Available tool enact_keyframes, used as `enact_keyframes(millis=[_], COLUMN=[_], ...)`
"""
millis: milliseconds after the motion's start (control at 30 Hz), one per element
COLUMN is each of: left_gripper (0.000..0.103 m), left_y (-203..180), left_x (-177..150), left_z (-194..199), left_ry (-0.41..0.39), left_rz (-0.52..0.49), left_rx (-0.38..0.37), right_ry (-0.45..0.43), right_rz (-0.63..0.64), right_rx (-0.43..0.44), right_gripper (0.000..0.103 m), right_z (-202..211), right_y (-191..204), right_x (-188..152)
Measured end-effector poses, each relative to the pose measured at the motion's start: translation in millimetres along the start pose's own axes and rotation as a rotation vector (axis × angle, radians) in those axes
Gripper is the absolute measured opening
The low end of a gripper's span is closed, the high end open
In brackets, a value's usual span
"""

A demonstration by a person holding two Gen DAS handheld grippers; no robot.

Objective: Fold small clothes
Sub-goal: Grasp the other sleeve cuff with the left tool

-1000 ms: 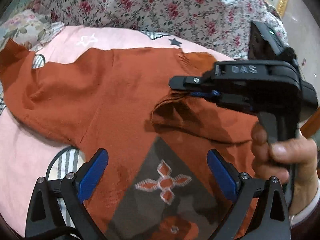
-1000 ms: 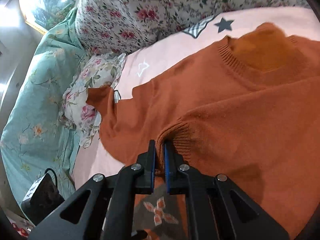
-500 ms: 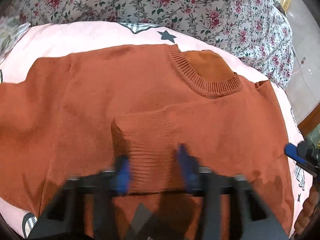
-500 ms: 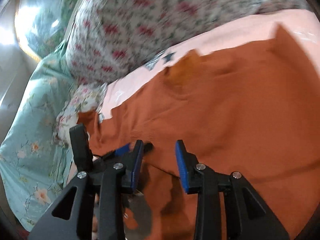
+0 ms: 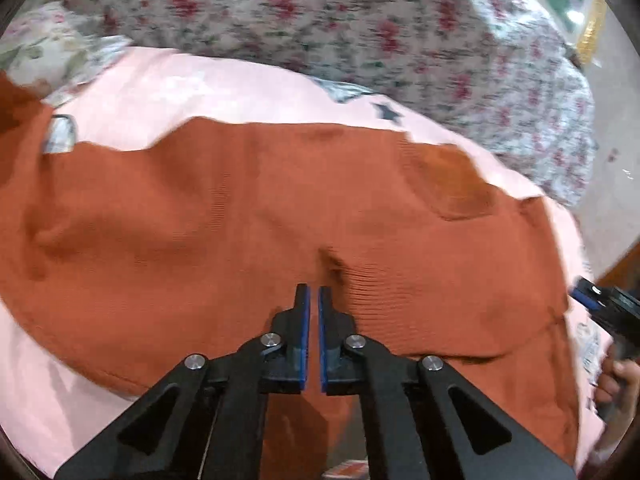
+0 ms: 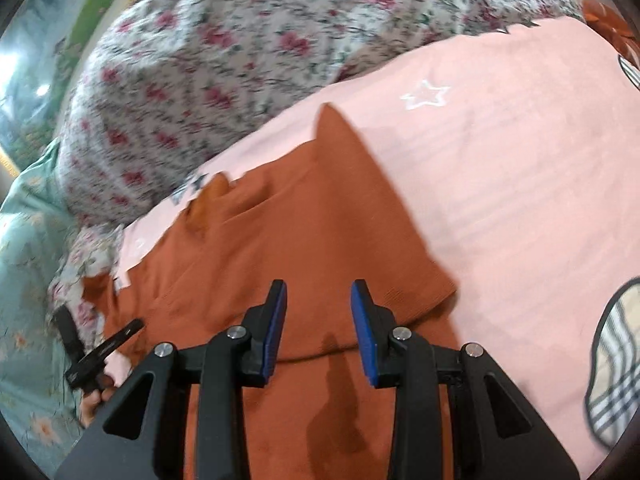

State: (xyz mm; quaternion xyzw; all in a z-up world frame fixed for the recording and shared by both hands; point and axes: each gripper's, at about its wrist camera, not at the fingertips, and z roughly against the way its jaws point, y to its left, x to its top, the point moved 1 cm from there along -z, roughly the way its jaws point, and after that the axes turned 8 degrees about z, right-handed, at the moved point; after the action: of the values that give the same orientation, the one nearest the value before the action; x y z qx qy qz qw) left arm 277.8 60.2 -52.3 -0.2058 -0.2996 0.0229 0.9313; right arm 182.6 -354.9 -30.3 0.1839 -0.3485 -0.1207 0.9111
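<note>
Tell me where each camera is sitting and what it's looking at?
Left wrist: sits on the left gripper, looking down along its shut blue-padded fingers at the rust-orange knitted sweater; the person's right hand shows at the right edge.
Right wrist: sits on the right gripper, jaws apart, looking down at the sweater's edge on the pink star-print bedsheet; the left hand shows lower left.
Both share the sweater, sheet and floral quilt.
</note>
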Motion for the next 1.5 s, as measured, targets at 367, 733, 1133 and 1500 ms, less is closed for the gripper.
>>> enact_keyframes(millis=[367, 733, 1133, 1500], left_gripper=[0.003, 0.002, 0.002, 0.002], left_y=[-43.6, 10.9, 10.8, -30.9], left_x=[-6.9, -3.9, -12.1, -12.5], left_z=[-51.9, 0.0, -14.5, -28.3], left_ry=[0.101, -0.020, -0.008, 0.000], left_rz=[-0.102, 0.012, -0.005, -0.094], left_rx=[0.059, 0.043, 0.099, 0.091], right_ry=[-0.007, -0.039, 0.093, 0.001], right_rz=[0.031, 0.021, 0.079, 0.159], right_rx=[0.031, -0.010, -0.035, -0.138], right_gripper=[0.041, 0.041, 0.041, 0.012], right_z=[-1.8, 6.8, -73.4, -35.1], right_y=[7.6, -9.8, -24.1, -18.0], right_x=[-4.5, 6.0, 43.5, 54.8])
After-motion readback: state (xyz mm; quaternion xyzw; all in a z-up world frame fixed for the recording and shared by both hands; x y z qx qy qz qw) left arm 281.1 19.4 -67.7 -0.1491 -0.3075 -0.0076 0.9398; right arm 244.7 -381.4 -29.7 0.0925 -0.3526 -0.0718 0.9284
